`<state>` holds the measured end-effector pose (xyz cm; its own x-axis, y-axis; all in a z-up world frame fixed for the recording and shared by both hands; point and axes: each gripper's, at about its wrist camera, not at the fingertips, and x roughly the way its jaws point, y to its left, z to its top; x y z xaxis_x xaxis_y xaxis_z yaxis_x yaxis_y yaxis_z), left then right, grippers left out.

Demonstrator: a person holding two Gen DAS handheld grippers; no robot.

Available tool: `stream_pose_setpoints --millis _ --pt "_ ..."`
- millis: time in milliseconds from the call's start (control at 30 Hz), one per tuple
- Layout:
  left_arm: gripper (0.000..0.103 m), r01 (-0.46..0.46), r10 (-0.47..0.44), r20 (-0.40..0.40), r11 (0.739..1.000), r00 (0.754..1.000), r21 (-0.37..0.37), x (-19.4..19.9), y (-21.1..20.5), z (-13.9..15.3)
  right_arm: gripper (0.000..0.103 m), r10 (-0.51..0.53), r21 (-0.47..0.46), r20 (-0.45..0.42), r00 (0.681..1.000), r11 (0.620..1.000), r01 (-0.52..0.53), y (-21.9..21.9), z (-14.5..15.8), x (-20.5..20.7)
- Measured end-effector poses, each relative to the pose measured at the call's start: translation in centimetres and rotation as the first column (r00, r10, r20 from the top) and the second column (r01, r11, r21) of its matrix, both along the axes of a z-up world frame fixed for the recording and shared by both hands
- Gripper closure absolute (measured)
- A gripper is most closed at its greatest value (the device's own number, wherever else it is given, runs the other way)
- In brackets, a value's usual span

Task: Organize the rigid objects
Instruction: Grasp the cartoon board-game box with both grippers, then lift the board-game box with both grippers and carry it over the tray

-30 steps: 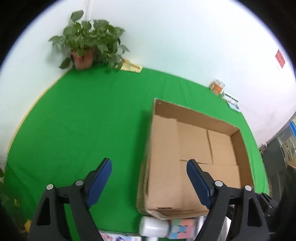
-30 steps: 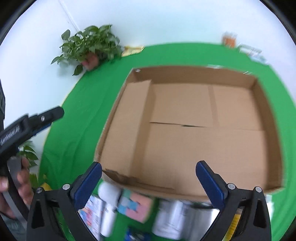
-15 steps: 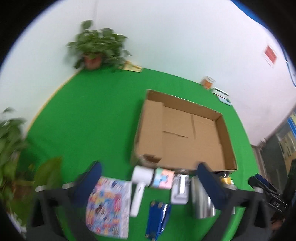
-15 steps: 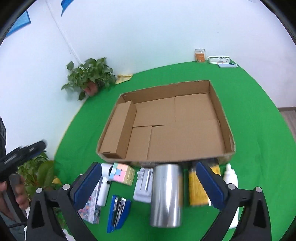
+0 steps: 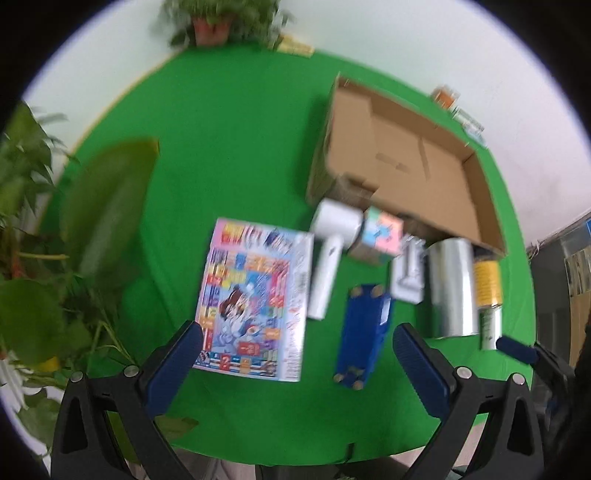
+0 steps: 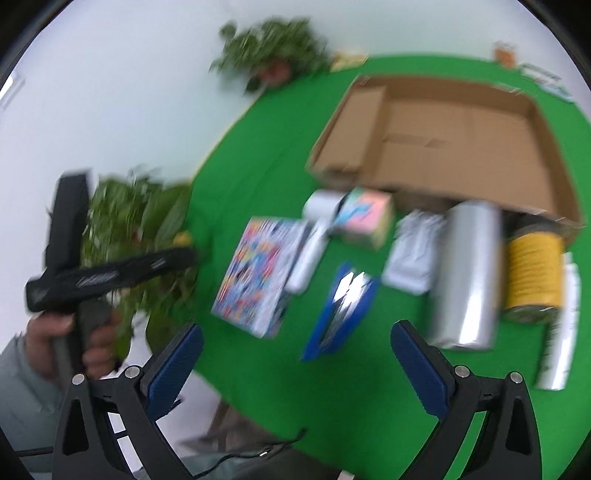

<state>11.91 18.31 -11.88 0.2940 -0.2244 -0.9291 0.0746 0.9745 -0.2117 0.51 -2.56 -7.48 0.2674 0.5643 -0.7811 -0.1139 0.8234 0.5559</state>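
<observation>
A shallow cardboard box (image 5: pixel 424 162) sits empty on the green table (image 5: pixel 229 155), with a colourful book (image 5: pixel 255 302), silver can (image 5: pixel 452 288), blue stapler (image 5: pixel 364 325) and pastel cube (image 5: pixel 380 236) lined up before it, both the left gripper (image 5: pixel 295 365) and right gripper (image 6: pixel 295 363) gaping with nothing between their jaws

A round worktop (image 5: pixel 229 155) covered in green cloth is set against a plain white wall (image 5: pixel 369 40). A potted plant (image 5: pixel 218 18) is placed at the far edge by the wall. Leafy foliage (image 5: pixel 33 229) is seen beside the worktop's left edge. Lighting is even.
</observation>
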Motion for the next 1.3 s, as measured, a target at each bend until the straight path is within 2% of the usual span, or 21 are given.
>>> stream_pose_setpoints --millis 100,200,267,433,533,600,633,667,767,833,933,1000,1100,1233,1300 --pt "0.002 0.008 -0.01 -0.039 1.0 0.999 -0.03 1.6 1.5 -2.8 0.001 0.058 0.003 -0.047 0.997 0.998 -0.058 4.4 -1.7 0.5" --pt "0.002 -0.012 0.007 -0.077 0.998 0.997 -0.064 3.3 3.3 -5.7 0.001 0.058 0.001 -0.115 0.992 0.998 -0.059 8.1 -4.2 2.1" --pt "0.002 -0.032 0.017 -0.131 0.994 0.991 -0.107 4.2 4.4 -8.1 0.001 0.046 -0.011 -0.162 0.986 0.999 -0.049 10.4 -6.2 3.5" --pt "0.01 -0.053 0.016 -0.219 0.985 0.976 -0.163 5.1 5.7 -12.2 0.004 0.075 -0.056 -0.194 0.978 0.995 -0.087 14.9 -9.9 6.2" --pt "0.014 -0.059 0.009 -0.264 0.981 0.965 -0.183 5.2 6.2 -13.9 0.017 0.06 -0.055 -0.265 0.962 0.995 -0.077 16.4 -12.6 6.9" --pt "0.018 -0.034 -0.017 -0.274 0.983 0.961 -0.178 5.0 6.0 -14.3 0.023 0.051 -0.041 -0.303 0.952 0.997 -0.066 17.0 -13.8 6.8" --pt "0.02 -0.025 -0.029 -0.277 0.982 0.96 -0.189 4.8 6.0 -14.3 0.023 0.059 -0.03 -0.308 0.949 0.997 -0.072 17.5 -14.1 6.6" --pt "0.021 -0.017 -0.041 -0.283 0.979 0.958 -0.202 4.4 5.8 -14.3 0.02 0.073 -0.02 -0.315 0.946 0.996 -0.084 18.1 -14.3 6.3" --pt "0.021 0.001 -0.073 -0.325 0.976 0.943 -0.216 2.3 5.3 -14.4 0.014 0.072 -0.073 -0.31 0.948 0.992 -0.1 19.1 -14.1 5.4" --pt "0.021 0.023 -0.092 -0.35 0.98 0.932 -0.198 0.3 4.7 -14.3 0.012 0.082 -0.071 -0.322 0.943 0.991 -0.11 19.2 -13.9 4.3" --pt "0.021 0.017 -0.088 -0.377 0.982 0.922 -0.187 -2.1 4.5 -14.5 0.012 0.168 -0.025 -0.324 0.931 0.982 -0.186 19.3 -13.4 1.6" --pt "0.021 -0.034 -0.044 -0.402 0.982 0.915 -0.184 -2.8 5.1 -15.3 0.012 0.167 -0.025 -0.329 0.93 0.982 -0.186 18.9 -13.5 0.9" --pt "0.021 -0.111 0.017 -0.387 0.969 0.922 -0.221 -1.9 6.1 -15.4 0.012 0.151 -0.071 -0.318 0.936 0.981 -0.182 18.9 -14.0 1.5" --pt "0.02 -0.045 -0.02 -0.348 0.983 0.937 -0.178 -0.4 4.8 -15.1 0.012 0.179 -0.083 -0.259 0.949 0.975 -0.207 20.7 -14.1 3.2" --pt "0.019 -0.021 -0.026 -0.338 0.991 0.941 -0.133 -0.2 3.7 -14.9 0.007 0.178 -0.112 -0.257 0.95 0.971 -0.213 21.3 -14.0 3.6"
